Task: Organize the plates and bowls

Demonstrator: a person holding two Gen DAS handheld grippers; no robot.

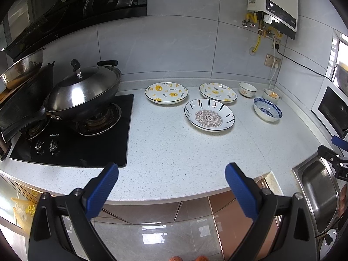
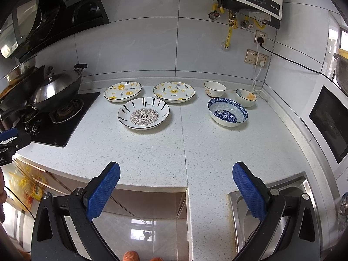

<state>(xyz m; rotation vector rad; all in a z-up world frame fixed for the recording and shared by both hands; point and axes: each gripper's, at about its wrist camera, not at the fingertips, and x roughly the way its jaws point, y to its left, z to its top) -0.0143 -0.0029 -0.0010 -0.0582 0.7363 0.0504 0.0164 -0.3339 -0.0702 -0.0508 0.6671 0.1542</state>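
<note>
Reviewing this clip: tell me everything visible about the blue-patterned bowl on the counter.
The blue-patterned bowl looks like glazed ceramic: white outside, a dense blue pattern on the rim band and inner floor. It stands upright and looks empty on the speckled countertop, in front of two smaller bowls and right of the three plates. Nothing visibly touches it except the counter; both tongs are open, well short of it.

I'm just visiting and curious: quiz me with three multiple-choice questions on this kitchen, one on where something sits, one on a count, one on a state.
1. Where is the mandala plate?
A. in the sink
B. on the counter, nearer the camera than the two bear plates
C. on the stove

2. How many bowls are out?
A. one
B. three
C. five

3. The wok is:
A. lidded
B. uncovered
C. upside down

Answers:
1 B, it lies on the counter.
2 B, two small ones and a blue patterned one.
3 A, a steel lid covers it.
</note>
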